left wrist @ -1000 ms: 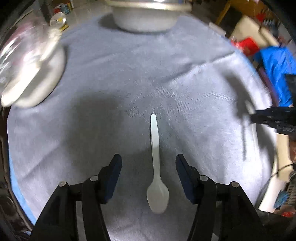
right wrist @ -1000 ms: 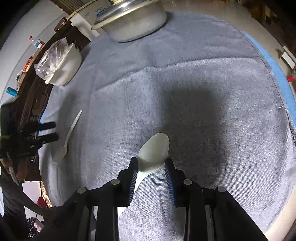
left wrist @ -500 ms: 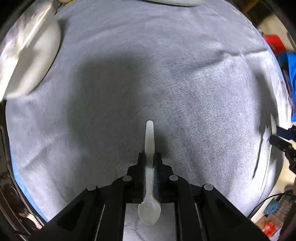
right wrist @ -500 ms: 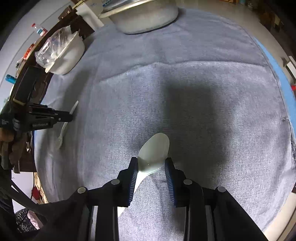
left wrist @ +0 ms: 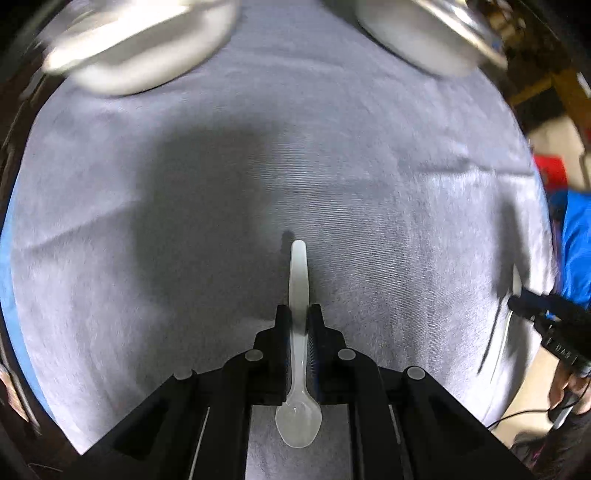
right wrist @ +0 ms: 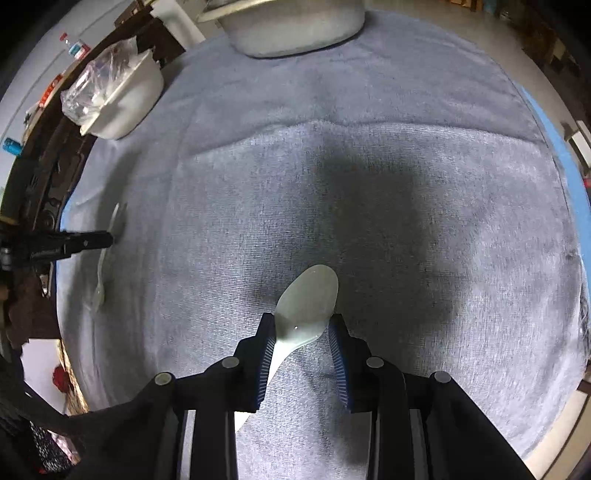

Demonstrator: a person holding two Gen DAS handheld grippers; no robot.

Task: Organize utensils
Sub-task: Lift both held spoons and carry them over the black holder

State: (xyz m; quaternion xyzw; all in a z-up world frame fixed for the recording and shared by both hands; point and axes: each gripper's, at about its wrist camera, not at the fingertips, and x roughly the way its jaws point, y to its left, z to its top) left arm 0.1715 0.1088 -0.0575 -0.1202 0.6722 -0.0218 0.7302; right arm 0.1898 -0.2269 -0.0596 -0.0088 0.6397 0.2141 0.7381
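Observation:
My left gripper [left wrist: 298, 314] is shut on the handle of a white plastic spoon [left wrist: 298, 280], bowl end toward the camera, held just above the grey cloth [left wrist: 332, 147]. My right gripper [right wrist: 303, 325] is shut on a second white plastic spoon [right wrist: 308, 299], its bowl sticking forward past the fingertips. In the right wrist view the left gripper [right wrist: 107, 238] and its spoon [right wrist: 101, 273] show at the far left. In the left wrist view the right gripper [left wrist: 517, 304] shows at the far right edge.
A white bowl with a clear plastic bag [right wrist: 118, 98] stands at the back left of the cloth. A large metal basin [right wrist: 291, 26] stands at the back. Both are blurred at the top of the left wrist view: the bowl [left wrist: 140, 55] and the basin [left wrist: 424, 40].
My left gripper came down around the spoon lying on the cloth, shut on its handle and lifted it, swinging toward the bowl and basin. My right gripper has kept hold of its spoon.

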